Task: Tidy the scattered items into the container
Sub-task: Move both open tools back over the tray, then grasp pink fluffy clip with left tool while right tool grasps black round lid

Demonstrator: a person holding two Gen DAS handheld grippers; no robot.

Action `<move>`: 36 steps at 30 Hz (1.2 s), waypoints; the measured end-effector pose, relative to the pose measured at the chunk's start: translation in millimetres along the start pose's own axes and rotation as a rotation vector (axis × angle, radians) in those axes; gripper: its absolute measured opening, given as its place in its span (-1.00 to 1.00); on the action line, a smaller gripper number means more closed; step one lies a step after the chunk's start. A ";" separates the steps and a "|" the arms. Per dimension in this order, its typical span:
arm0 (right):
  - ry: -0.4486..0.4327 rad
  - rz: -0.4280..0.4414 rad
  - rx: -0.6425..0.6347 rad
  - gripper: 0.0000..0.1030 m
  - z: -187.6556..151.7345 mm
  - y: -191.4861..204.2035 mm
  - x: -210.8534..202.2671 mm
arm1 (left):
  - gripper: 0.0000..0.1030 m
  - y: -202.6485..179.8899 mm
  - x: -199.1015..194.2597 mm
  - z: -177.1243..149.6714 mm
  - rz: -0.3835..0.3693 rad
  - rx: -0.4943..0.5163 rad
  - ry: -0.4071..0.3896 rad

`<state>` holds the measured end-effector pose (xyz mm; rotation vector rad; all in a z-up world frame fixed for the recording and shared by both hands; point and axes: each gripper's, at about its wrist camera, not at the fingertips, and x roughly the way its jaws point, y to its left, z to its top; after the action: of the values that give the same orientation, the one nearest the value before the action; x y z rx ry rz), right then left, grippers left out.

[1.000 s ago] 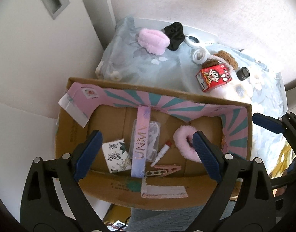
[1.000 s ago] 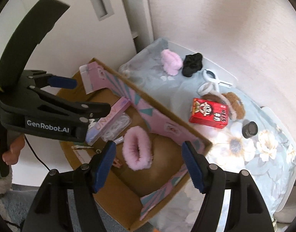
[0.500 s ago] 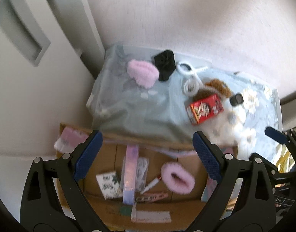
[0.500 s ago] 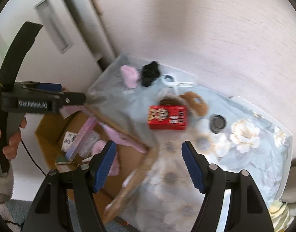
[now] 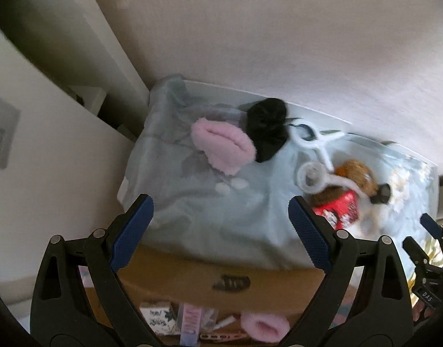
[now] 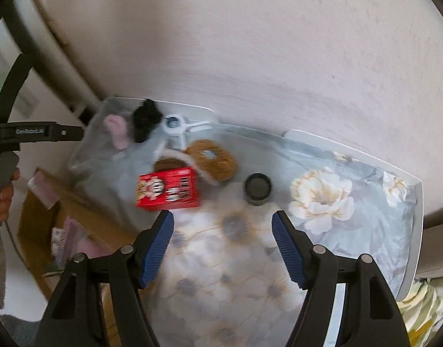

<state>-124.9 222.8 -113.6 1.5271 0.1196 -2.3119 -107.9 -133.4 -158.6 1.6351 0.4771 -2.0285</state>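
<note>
Left gripper (image 5: 220,225): jaws spread, nothing between the pads. It hangs over the near-left part of the table (image 5: 331,114), above bare floral cloth (image 5: 198,214). Right gripper (image 6: 222,244): jaws spread, nothing between the pads. It hangs over the middle of the cloth, near its front.

Items on the table, from the right jaws outward:
- Red box (image 6: 168,188): just beyond the right gripper's left finger, lying flat, blurred.
- Black cap (image 6: 258,189): right of the box, apart from it, upright.
- Brown ring (image 6: 212,159): behind the box, touching a white band (image 6: 202,172) that crosses its near side.
- A second brown item (image 6: 167,164) lies half under the box's far edge; what it is cannot be told.
- White clip (image 6: 178,125): near the far edge.
- Black scrunchie (image 6: 145,120) and pink scrunchie (image 6: 117,130): side by side at the far-left corner, touching.

Container: a cardboard box (image 5: 230,282) stands against the table's left edge, lower than the tabletop. The left wrist view shows inside it a pink scrunchie (image 5: 264,325), a pink strip (image 5: 189,322), a white printed card (image 5: 159,316) and a small white stick (image 5: 225,322).

A hand (image 6: 3,199) grips the left gripper's handle at the left border of the right wrist view.
</note>
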 end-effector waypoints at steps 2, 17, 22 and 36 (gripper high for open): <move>0.014 -0.022 0.003 0.29 2.9 -7.2 11.2 | 0.83 3.0 15.5 7.4 0.002 -0.021 0.033; 0.090 -0.063 0.034 0.29 10.5 -28.8 68.7 | 0.83 30.1 86.5 47.5 -0.096 -0.100 0.142; 0.098 -0.065 0.036 0.29 11.7 -31.7 75.4 | 0.83 35.1 90.0 52.7 -0.137 -0.151 0.139; 0.085 -0.051 0.028 0.29 12.2 -32.7 89.3 | 0.48 47.2 100.1 53.4 -0.139 -0.184 0.147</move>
<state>-177.8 227.2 -193.4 1.6555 0.1505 -2.2969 -140.3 -216.9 -242.7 1.6844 0.8257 -1.9038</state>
